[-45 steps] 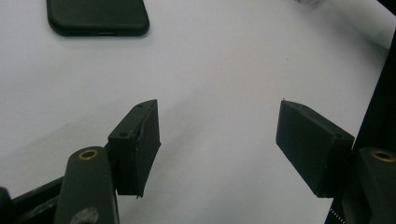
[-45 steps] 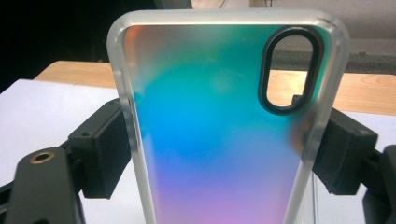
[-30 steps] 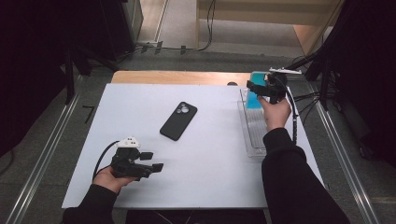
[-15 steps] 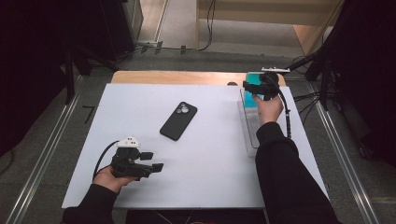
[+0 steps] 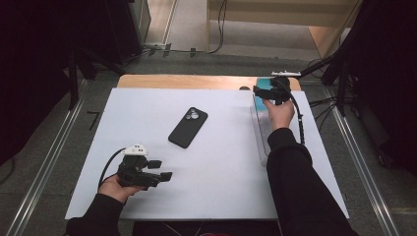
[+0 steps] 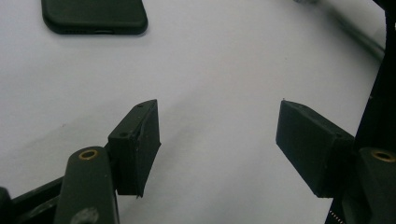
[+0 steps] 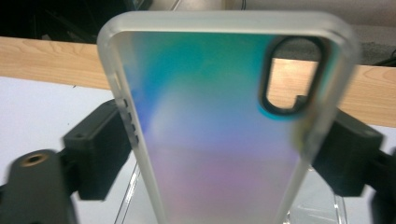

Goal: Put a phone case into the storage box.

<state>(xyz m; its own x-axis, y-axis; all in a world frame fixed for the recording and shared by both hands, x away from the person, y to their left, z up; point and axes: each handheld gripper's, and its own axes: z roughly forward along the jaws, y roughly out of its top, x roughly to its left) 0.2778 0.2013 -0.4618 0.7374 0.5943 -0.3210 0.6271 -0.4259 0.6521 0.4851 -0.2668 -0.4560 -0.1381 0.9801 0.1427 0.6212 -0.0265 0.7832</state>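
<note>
A black phone (image 5: 188, 128) lies face down in the middle of the white mat (image 5: 123, 118); its bottom end shows in the left gripper view (image 6: 93, 16). My left gripper (image 5: 162, 170) rests near the front left of the mat, open, with bare mat between its jaws (image 6: 217, 140). At the back right, my right gripper (image 5: 263, 91) holds a translucent iridescent phone case (image 7: 210, 116) by its two long edges, above a clear plastic tray (image 5: 260, 132). The jaws have just been opening a little with the case still between them, and the pads touch its sides (image 7: 219, 154).
The clear tray (image 7: 135, 196) runs along the mat's right side under the right forearm. A wooden table edge (image 5: 187, 81) borders the mat's far side. Cables (image 5: 300, 123) trail from the right gripper. Metal rails (image 5: 44, 167) flank the table.
The right hand has moved with the case toward the back of the table and a little lower. The left hand and the phone have stayed where they were.
</note>
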